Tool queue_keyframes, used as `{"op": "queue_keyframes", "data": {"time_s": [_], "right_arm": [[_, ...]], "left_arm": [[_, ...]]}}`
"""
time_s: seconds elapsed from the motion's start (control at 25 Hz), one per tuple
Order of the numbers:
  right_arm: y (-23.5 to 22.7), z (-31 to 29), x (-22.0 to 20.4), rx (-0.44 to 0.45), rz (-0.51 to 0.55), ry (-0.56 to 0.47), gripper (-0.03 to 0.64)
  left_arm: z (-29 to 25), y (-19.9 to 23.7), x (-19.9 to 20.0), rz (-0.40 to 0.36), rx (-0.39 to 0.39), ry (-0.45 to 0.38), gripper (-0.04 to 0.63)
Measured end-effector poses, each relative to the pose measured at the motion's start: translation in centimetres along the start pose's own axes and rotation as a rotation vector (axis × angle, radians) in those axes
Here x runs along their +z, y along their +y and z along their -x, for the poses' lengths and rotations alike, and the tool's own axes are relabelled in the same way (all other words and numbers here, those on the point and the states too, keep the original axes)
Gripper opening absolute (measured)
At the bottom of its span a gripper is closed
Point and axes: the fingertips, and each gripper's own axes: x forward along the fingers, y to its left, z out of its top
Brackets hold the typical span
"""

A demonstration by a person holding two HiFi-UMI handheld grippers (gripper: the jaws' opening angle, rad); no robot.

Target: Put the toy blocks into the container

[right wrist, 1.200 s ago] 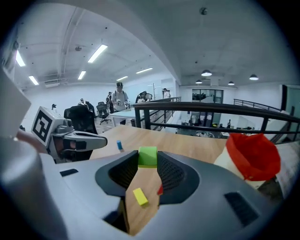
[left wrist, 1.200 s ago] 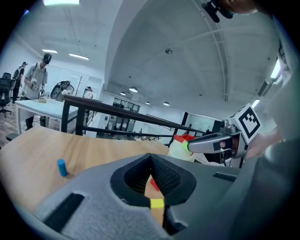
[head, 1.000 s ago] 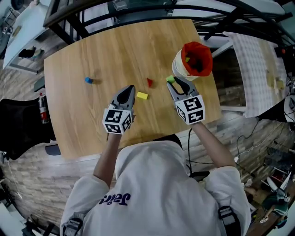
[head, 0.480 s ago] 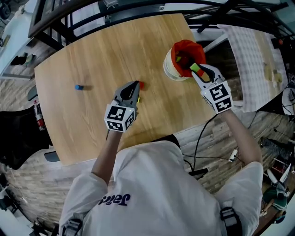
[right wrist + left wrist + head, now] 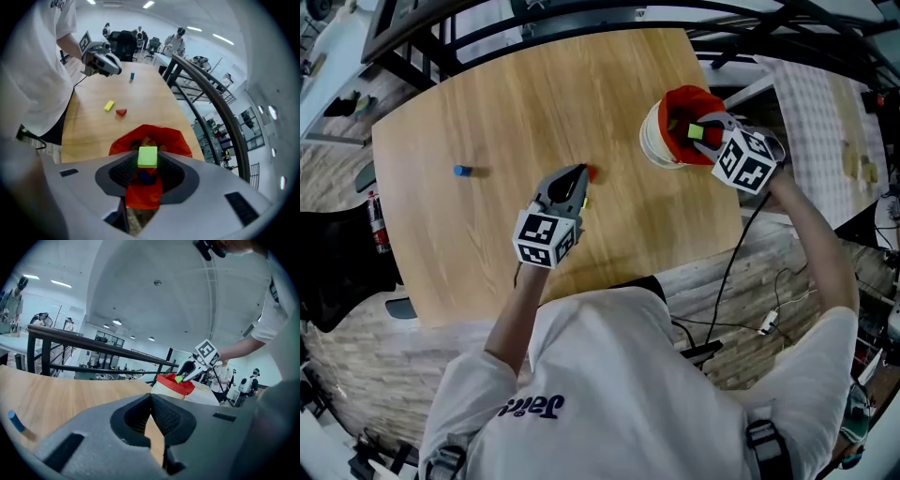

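My right gripper [image 5: 701, 129] is shut on a green block [image 5: 696, 133] and points down over the mouth of the white container with a red liner [image 5: 667, 141]. In the right gripper view the green block [image 5: 147, 156] sits between the pads above the red liner [image 5: 161, 136], with other blocks inside. My left gripper [image 5: 575, 178] is shut and empty, low over the table. A red block [image 5: 592, 173] lies just right of its tip, and a yellow block [image 5: 584, 201] peeks out beside it. A blue block [image 5: 462, 171] lies far left.
The wooden table [image 5: 487, 103] ends just right of the container. A black railing [image 5: 581, 14] runs behind the far edge. From the left gripper view I see the container [image 5: 171, 384], the right gripper [image 5: 187, 371] over it, and the blue block [image 5: 14, 420].
My right gripper carried the green block from the table beside the container to above its mouth and rolled to point down. The left gripper slid right, up to the yellow and red blocks.
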Motion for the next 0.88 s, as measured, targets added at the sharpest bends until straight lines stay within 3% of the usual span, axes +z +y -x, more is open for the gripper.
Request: {"op": "queue_keyframes", "data": {"time_s": [0.2, 0.4, 0.6, 0.88], "right_arm": [[0.3, -4.7, -0.5, 0.054, 0.049, 0.093, 0.135], [-0.7, -6.7, -1.1, 0.024, -0.097, 0.108, 0.184], [-1.3, -5.2, -0.5, -0.003, -0.226, 0.046, 0.187], [-0.6, -0.8, 3.0, -0.081, -0.345, -0.129, 0.187]], "left_arm": [[0.6, 0.4, -0.1, 0.008, 0.005, 0.001, 0.006], [1.1, 0.1, -0.6, -0.001, 0.001, 0.008, 0.006], [1.3, 0.5, -0.9, 0.004, -0.003, 0.012, 0.006], [1.9, 1.2, -1.7, 0.007, 0.003, 0.027, 0.006]]}}
